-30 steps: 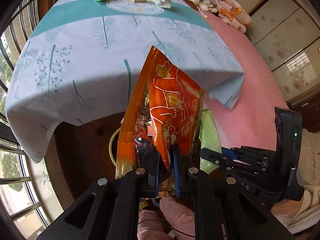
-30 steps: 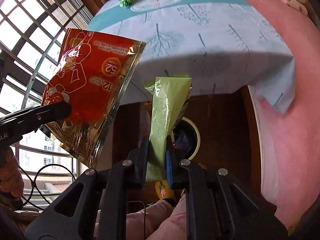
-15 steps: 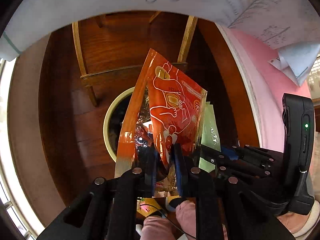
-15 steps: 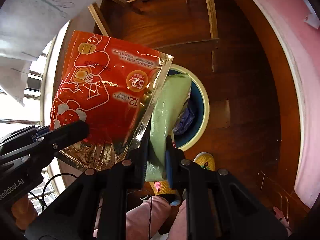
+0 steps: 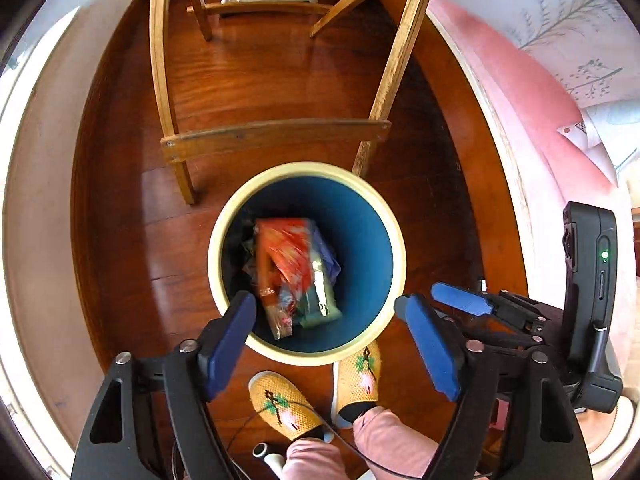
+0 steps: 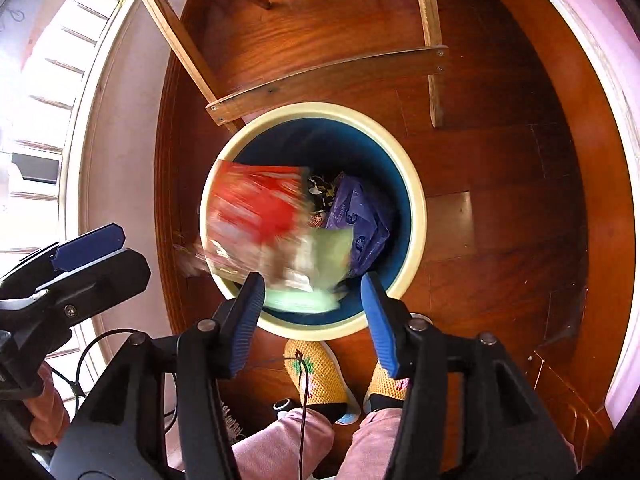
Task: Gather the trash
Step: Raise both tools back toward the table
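A round bin (image 5: 394,240) with a cream rim and blue inside stands on the wooden floor; it also shows in the right wrist view (image 6: 418,216). The orange-red foil packet (image 5: 286,254) is blurred inside the bin, and shows in the right wrist view (image 6: 252,212). The light green wrapper (image 6: 320,264) is blurred beside it, at the bin's near side (image 5: 320,300). My left gripper (image 5: 328,336) is open and empty above the bin's near rim. My right gripper (image 6: 312,312) is open and empty just above the bin.
A purple bag (image 6: 360,224) and other trash lie in the bin. A wooden chair frame (image 5: 276,136) stands just beyond the bin. The person's yellow slippers (image 5: 280,404) are on the floor in front of it. A pink bed edge (image 5: 532,120) runs along the right.
Both grippers opened over the bin. The orange-red packet and the green wrapper left the jaws and dropped into the bin. The views tilted further down toward the floor.
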`<action>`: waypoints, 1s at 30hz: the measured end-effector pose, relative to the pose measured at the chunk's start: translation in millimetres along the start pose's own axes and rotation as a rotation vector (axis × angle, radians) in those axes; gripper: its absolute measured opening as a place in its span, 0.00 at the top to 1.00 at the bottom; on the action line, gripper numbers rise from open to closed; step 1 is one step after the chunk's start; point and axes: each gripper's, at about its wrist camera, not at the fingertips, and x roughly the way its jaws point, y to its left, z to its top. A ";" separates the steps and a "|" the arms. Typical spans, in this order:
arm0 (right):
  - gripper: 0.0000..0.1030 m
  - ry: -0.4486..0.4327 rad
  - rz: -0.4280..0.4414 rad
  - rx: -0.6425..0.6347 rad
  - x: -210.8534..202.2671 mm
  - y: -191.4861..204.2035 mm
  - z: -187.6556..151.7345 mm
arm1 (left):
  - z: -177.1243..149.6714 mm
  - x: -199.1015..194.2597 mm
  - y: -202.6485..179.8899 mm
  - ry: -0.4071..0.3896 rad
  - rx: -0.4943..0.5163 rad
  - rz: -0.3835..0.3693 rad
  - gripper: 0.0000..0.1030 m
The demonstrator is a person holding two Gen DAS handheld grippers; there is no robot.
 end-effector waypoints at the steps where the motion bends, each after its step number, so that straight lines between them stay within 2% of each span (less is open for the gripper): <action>1: 0.53 -0.007 0.001 0.004 -3.7 -1.7 -0.2 | -1.3 -8.4 -3.4 -0.020 0.004 0.012 0.21; 4: 0.52 -0.039 -0.003 0.008 -23.3 2.2 0.8 | -4.7 -36.6 -15.7 -0.087 0.030 0.062 0.20; 7: 0.51 -0.068 -0.001 0.010 -50.7 7.4 8.4 | -7.7 -72.7 -35.1 -0.160 0.072 0.149 0.20; 12: 0.51 -0.141 0.002 -0.005 -120.4 18.1 6.1 | -18.7 -161.8 -84.0 -0.388 0.173 0.324 0.20; 15: 0.51 -0.175 0.011 -0.009 -168.7 26.8 2.0 | -27.1 -214.7 -109.5 -0.509 0.210 0.380 0.20; 17: 0.51 -0.190 0.017 -0.016 -199.4 32.2 0.2 | -30.9 -248.0 -121.0 -0.579 0.218 0.393 0.20; 20: 0.51 -0.220 0.021 -0.045 -245.1 47.2 -1.2 | -31.2 -289.1 -131.7 -0.644 0.219 0.412 0.20; 24: 0.51 -0.283 0.031 -0.092 -300.8 70.6 -0.5 | -26.1 -332.3 -131.8 -0.688 0.187 0.397 0.21; 26: 0.52 -0.316 0.040 -0.106 -324.6 82.2 0.8 | -24.3 -352.2 -133.2 -0.714 0.182 0.391 0.26; 30: 0.52 -0.368 0.057 -0.120 -365.3 105.4 3.3 | -17.8 -384.0 -139.1 -0.759 0.194 0.390 0.29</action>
